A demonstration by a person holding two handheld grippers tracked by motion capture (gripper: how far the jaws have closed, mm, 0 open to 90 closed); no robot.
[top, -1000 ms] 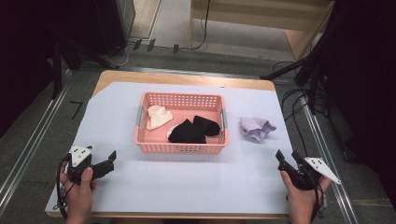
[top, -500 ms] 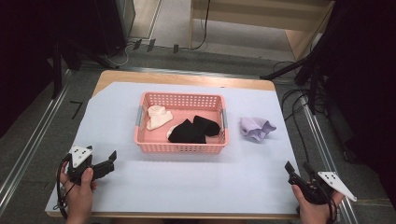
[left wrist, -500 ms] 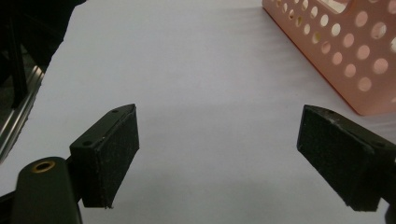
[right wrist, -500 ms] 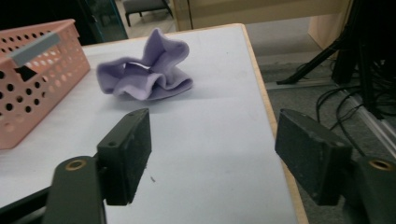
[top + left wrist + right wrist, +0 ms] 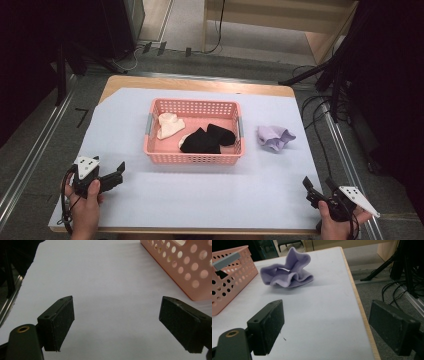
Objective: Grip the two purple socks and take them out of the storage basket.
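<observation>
A pink perforated basket (image 5: 193,158) stands mid-table and holds a cream cloth (image 5: 169,125) and a black cloth (image 5: 206,139). A crumpled lilac cloth (image 5: 274,137) lies on the white sheet just right of the basket; in the right gripper view the lilac cloth (image 5: 287,273) is ahead and to the left. My left gripper (image 5: 118,172) rests near the front left corner, open and empty, with the basket's corner (image 5: 188,270) ahead to its right. My right gripper (image 5: 318,188) sits at the front right edge, open and empty.
The table's right edge (image 5: 359,307) runs close beside the right gripper, with floor, cables and stand legs (image 5: 402,272) beyond it. Metal rails (image 5: 30,160) flank the table on the floor. White sheet (image 5: 210,195) lies bare between the two grippers.
My right gripper has drawn back toward the front right corner of the table. The left gripper has stayed in place.
</observation>
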